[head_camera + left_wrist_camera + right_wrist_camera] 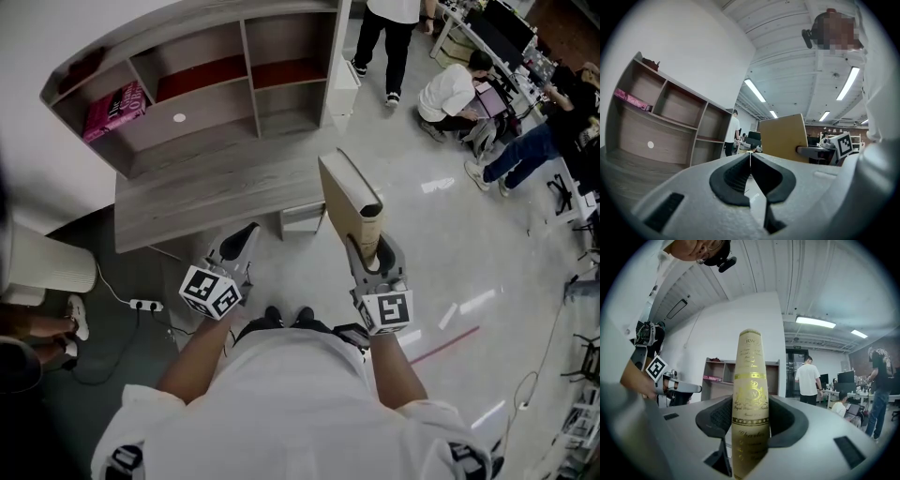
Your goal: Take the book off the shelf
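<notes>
A thick tan book with a gold-printed spine (pixel 352 202) stands upright in the air in front of the desk, clear of the shelf unit (pixel 216 131). My right gripper (pixel 367 246) is shut on its lower end. In the right gripper view the spine (pixel 751 380) fills the gap between the jaws. In the left gripper view the book's cover (pixel 783 138) shows at the right. My left gripper (pixel 239 246) hangs left of the book, shut and holding nothing, its jaws touching (pixel 750 161). A pink book (pixel 114 110) lies in the shelf's upper left compartment.
The grey desk (pixel 206 197) stands under the shelf unit, with a small white drawer box (pixel 302 217) below it. A power strip (pixel 145 305) lies on the dark floor at the left. One person stands (pixel 389 37) and others sit (pixel 450 94) at the far right.
</notes>
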Demonstrator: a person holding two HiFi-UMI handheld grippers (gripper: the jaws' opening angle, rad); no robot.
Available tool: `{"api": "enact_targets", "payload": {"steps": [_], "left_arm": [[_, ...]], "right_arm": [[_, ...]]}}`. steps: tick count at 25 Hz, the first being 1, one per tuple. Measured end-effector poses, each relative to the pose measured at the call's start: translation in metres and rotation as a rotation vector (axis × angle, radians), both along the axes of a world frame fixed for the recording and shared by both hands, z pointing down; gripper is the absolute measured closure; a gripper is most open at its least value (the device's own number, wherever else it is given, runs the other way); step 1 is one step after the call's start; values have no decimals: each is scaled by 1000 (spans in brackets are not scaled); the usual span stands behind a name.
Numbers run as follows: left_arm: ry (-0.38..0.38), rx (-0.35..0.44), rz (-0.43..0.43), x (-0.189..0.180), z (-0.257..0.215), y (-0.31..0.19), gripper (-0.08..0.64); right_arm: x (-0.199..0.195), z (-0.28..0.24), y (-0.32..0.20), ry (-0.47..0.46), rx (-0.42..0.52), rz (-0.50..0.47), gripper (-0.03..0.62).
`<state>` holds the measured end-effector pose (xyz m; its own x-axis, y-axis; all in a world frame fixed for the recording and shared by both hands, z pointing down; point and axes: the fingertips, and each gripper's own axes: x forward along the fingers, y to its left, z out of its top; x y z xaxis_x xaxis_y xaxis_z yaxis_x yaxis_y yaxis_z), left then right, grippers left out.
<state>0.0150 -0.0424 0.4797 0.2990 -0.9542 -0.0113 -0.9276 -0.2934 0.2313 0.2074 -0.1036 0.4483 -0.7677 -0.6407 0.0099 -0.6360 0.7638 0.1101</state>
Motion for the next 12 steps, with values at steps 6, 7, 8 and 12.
{"api": "enact_targets", "payload": {"steps": [6, 7, 8, 12], "left_arm": [[10, 2, 8, 1, 1, -2, 543], [13, 1, 9, 1, 2, -2, 543], [16, 1, 11, 1, 3, -3, 543], [23, 3, 18, 2, 5, -4, 543]], "right_arm": [[7, -2, -4, -1, 8, 18, 388], [8, -2, -5, 0, 11, 17, 390], [8, -2, -5, 0, 14, 15, 390], [8, -3, -6, -2, 18, 21, 388]]}}
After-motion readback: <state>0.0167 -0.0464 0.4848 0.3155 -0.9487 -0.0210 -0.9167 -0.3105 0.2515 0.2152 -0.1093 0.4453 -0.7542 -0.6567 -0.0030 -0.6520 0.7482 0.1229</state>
